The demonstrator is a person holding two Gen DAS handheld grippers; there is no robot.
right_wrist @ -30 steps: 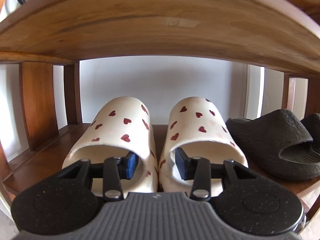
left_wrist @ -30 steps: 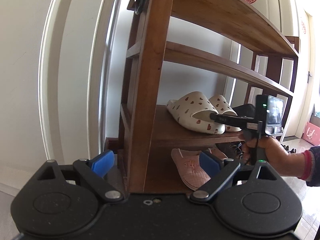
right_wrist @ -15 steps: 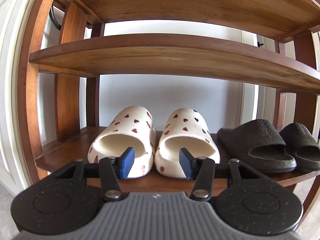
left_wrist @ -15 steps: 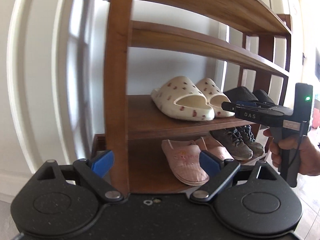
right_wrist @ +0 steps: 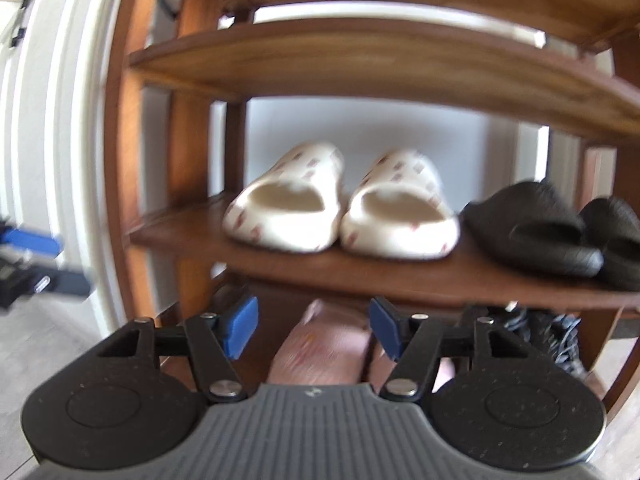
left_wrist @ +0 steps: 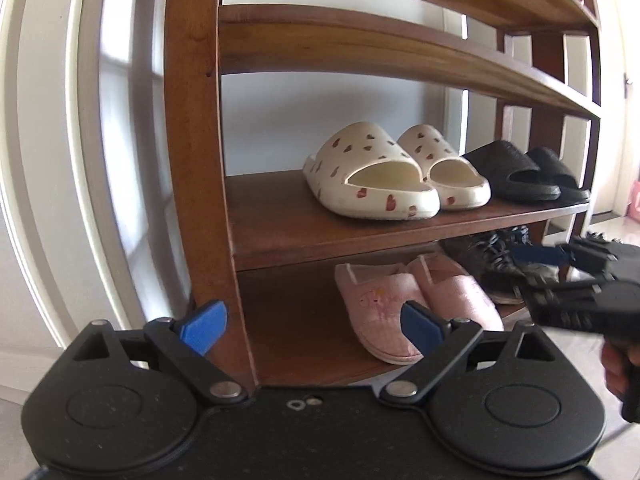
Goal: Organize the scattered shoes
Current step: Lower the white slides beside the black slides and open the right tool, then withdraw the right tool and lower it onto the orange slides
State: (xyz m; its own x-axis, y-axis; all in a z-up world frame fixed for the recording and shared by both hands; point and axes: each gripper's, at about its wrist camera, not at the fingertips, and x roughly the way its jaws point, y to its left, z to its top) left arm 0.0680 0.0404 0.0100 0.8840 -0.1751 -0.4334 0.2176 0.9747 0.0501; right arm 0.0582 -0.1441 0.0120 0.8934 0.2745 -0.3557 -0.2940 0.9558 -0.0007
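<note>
On rack's middle shelf (left_wrist: 360, 236), cream heart slippers (left_wrist: 372, 176) paired beside black slides (left_wrist: 516, 170), right gripper (right_wrist: 313, 326) jaws opening, empty, left gripper (left_wrist: 314, 326) wide apart, empty.

A: What sort of place is this?

B: A home, by the entryway. A wooden shoe rack (left_wrist: 200, 128) stands against a white wall beside white door trim (left_wrist: 52, 160).

A: What's on it?

B: House footwear. Cream slides with red hearts (left_wrist: 372, 176) sit next to black slides (left_wrist: 516, 172) on one shelf; pink fabric slippers (left_wrist: 380, 300) and dark lace-up sneakers (left_wrist: 492, 264) sit on the shelf below.

A: And the floor?

B: Pale tile (left_wrist: 580, 344), with a doorway (left_wrist: 612, 120) visible past the rack.
</note>
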